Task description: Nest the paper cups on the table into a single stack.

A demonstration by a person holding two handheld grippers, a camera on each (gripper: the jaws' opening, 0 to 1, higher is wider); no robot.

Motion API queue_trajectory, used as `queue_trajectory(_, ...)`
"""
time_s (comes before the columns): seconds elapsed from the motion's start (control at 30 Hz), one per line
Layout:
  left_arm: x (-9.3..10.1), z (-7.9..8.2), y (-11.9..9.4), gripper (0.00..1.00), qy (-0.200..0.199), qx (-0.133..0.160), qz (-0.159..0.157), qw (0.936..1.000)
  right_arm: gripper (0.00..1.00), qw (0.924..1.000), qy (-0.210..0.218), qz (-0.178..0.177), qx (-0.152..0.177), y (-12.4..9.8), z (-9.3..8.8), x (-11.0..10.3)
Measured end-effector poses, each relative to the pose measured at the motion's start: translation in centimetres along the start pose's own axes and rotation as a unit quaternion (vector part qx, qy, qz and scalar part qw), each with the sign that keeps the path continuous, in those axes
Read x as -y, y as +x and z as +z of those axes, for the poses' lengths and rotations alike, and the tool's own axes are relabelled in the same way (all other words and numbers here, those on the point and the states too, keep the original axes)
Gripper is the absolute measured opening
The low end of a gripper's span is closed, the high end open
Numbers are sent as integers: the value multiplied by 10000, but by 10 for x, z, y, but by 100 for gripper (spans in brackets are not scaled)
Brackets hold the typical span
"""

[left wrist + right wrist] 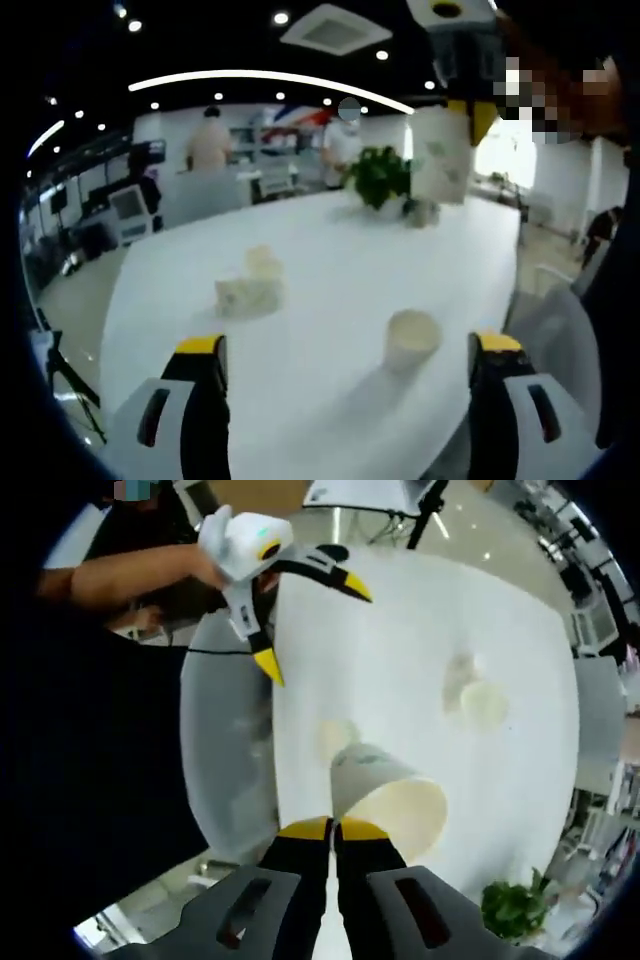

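While the left gripper [345,375] hangs low over the near end of the long white table [330,260], its two yellow-tipped jaws stand wide apart with nothing between them. One paper cup [412,340] sits upright on the table just ahead of those jaws, a little toward the right one, apart from both. Farther along the table lies a small cluster of cups [250,285], pale and blurred; how many there are I cannot tell, though at least one seems to lie on its side.

High in the left gripper view the right gripper [460,90] hangs above the table with a paper cup [440,155] held in the air under it. From the right gripper view, that gripper [333,830] has its jaws pressed close together on the rim of the held cup [390,795], which is tilted so its open mouth faces the camera. Beneath it on the table [400,650] a faint round shape, likely the upright cup [338,738], sits just beyond the held one, and the cluster [475,698] lies well off toward the far side. The left gripper [310,625] comes in from the upper left of that view, jaws spread, carried by a person's bare forearm [125,575].

A potted green plant [380,178] stands at the far end of the table, and two people stand beyond it near some desks.
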State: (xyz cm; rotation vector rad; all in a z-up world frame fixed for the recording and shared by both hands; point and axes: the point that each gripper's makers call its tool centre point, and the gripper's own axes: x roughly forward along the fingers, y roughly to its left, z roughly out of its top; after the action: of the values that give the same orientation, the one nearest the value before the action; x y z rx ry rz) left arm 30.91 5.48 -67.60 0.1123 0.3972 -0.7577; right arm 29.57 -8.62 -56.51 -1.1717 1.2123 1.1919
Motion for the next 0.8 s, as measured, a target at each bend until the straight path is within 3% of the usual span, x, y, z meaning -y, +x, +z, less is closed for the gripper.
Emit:
queue_trajectory(0.37,0,-1,2,99,-91,-16,38,10000,0,9995,271,-134,-3,13,-1,13)
queue_trajectory(0.8,0,-2,4,99,-82,-42,72,9999,0,9996,270,-39,-19,23,-1,8)
